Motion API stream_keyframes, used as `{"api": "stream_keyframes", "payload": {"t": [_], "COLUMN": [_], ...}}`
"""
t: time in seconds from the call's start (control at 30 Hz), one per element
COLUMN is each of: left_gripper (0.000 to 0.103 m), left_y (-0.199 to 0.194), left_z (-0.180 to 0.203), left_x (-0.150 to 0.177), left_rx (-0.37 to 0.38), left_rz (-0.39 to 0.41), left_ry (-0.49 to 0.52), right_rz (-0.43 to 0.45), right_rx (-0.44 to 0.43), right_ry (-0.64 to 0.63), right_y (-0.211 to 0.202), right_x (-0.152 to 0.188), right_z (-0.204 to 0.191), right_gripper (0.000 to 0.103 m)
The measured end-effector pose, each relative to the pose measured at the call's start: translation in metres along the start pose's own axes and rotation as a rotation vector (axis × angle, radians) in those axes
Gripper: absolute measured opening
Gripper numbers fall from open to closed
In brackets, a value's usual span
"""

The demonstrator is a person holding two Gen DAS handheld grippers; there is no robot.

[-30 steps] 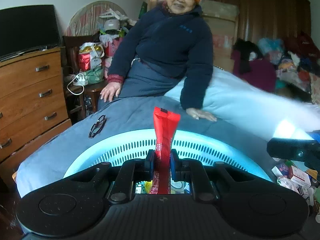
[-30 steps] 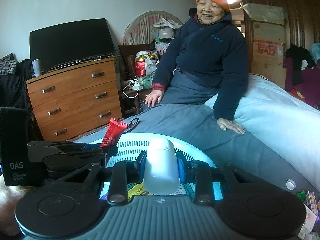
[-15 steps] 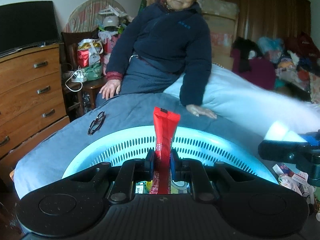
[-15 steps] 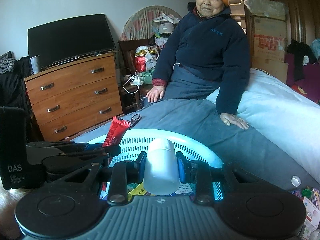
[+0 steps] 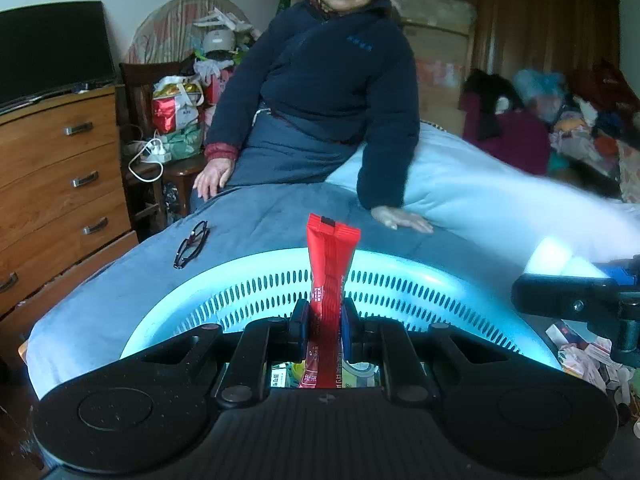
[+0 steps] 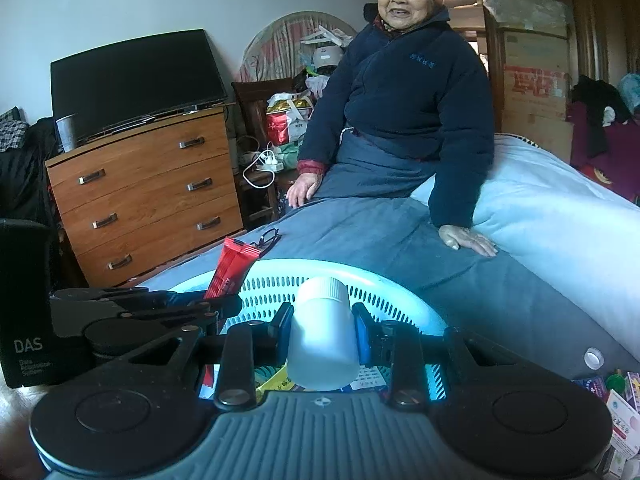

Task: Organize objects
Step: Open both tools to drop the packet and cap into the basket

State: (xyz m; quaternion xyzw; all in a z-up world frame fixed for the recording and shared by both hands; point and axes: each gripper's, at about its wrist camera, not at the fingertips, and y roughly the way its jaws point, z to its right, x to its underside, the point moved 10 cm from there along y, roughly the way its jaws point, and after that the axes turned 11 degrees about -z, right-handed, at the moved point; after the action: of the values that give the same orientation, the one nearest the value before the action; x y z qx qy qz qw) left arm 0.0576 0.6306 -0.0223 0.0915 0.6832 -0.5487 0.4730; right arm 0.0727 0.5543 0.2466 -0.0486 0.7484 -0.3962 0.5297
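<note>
- Sachet [image 5: 331,276], red and slim, stands upright in the left gripper [image 5: 323,320], its fingers pinching the lower half so the top sticks up clear.
- Below it sits a pale blue slotted basket [image 5: 400,280] on the bed [image 5: 120,300], near the bed's front edge; the sachet hangs over the basket's near rim, likely ready to be dropped in.
- Bottle [image 6: 323,340], white and capped, is clamped across its body by the right gripper [image 6: 322,338], cap pointing away, also above the basket's near side.
- Small packets already lie in the basket bottom, so it seems the collecting place.
- More loose boxes [image 6: 622,420] lie by the bed's front right corner, apparently unsorted.
- Glasses [image 5: 191,243] rest on the blanket beyond the basket's far rim.
- A person [image 6: 404,120] sits at the bed's far edge, one hand flat on the cover.
</note>
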Motion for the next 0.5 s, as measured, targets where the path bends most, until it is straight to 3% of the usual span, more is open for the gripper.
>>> {"api": "stream_keyframes", "payload": {"t": [0.07,0.13,0.17,0.2,0.33,0.5], "left_gripper": [0.024,0.062,0.093,0.102,0.102,0.103], "left_y": [-0.004,-0.006,-0.008,-0.012,-0.027,-0.056], "left_z": [-0.001,-0.002,-0.003,-0.004,-0.002,0.021], "left_x": [-0.002,-0.003,-0.004,-0.005,-0.011,-0.021], "left_rx": [-0.015,-0.015,-0.013,-0.022,-0.038,-0.019], "left_rz": [0.02,0.028,0.043,0.061,0.1,0.173], "left_ry": [-0.008,-0.014,-0.024,-0.03,-0.026,-0.003], "right_rz": [0.005,0.017,0.023,0.037,0.087,0.209], "right_rx": [0.002,0.01,0.012,0.013,0.022,0.037], "right_ry": [0.001,0.004,0.009,0.015,0.051,0.09], "right_y": [-0.001,-0.003,-0.005,-0.01,-0.036,-0.1], "right_x": [0.0,-0.001,-0.001,-0.002,-0.001,0.017], "right_z": [0.0,0.002,0.003,0.005,0.018,0.042], "right_gripper": [0.034,0.046,0.062,0.07,0.075,0.089]}}
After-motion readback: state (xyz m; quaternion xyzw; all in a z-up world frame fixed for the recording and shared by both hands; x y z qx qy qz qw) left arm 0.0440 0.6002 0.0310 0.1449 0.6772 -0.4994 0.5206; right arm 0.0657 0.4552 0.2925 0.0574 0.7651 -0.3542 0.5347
